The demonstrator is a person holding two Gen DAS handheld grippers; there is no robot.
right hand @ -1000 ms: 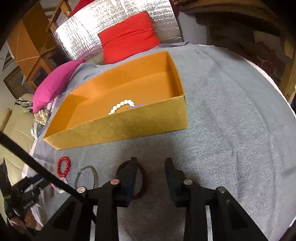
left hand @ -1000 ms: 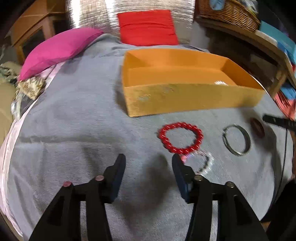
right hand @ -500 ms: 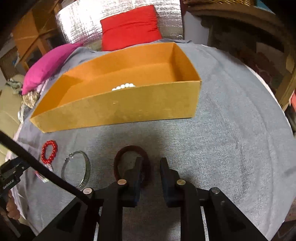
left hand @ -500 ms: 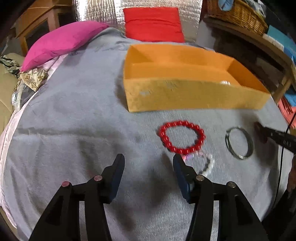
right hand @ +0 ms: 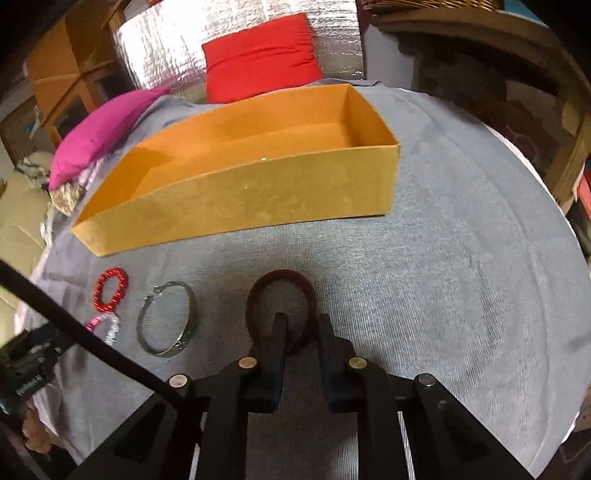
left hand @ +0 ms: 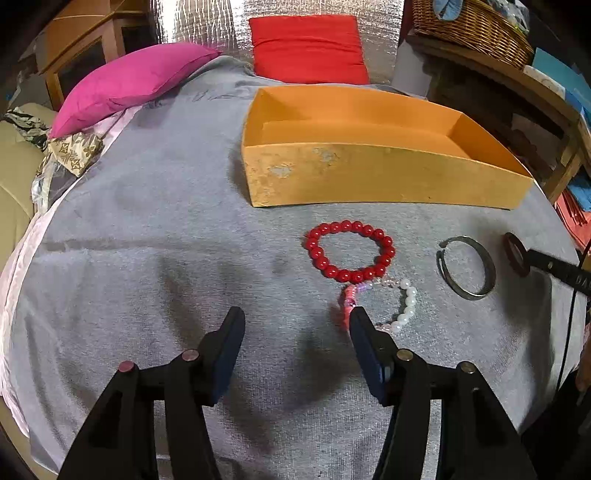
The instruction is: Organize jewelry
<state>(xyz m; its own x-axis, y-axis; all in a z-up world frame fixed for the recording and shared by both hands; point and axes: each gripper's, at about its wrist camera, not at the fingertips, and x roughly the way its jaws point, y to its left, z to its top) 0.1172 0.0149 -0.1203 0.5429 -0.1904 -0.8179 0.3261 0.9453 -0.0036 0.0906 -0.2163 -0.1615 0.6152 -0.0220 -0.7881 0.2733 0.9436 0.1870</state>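
An open orange box [left hand: 369,177] [right hand: 236,195] stands on the grey cloth. In front of it lie a red bead bracelet [left hand: 349,251] [right hand: 110,288], a pink and white bead bracelet [left hand: 384,302] [right hand: 105,326], a silver bangle [left hand: 466,266] [right hand: 168,318] and a dark brown ring bracelet [right hand: 282,295] [left hand: 516,254]. My left gripper [left hand: 295,321] is open and empty, just left of the pink and white bracelet. My right gripper [right hand: 301,325] straddles the near right side of the brown bracelet, its jaws narrowly apart around the band.
A red cushion [left hand: 308,48] and a pink cushion [left hand: 129,83] lie behind the box. A wicker basket [left hand: 469,29] sits on a wooden shelf at the right. A beige sofa [left hand: 14,184] is at the left edge of the cloth.
My right gripper has moved forward and down onto the brown bracelet and its jaws have narrowed around the band. My left gripper has dropped lower toward the cloth and stayed open.
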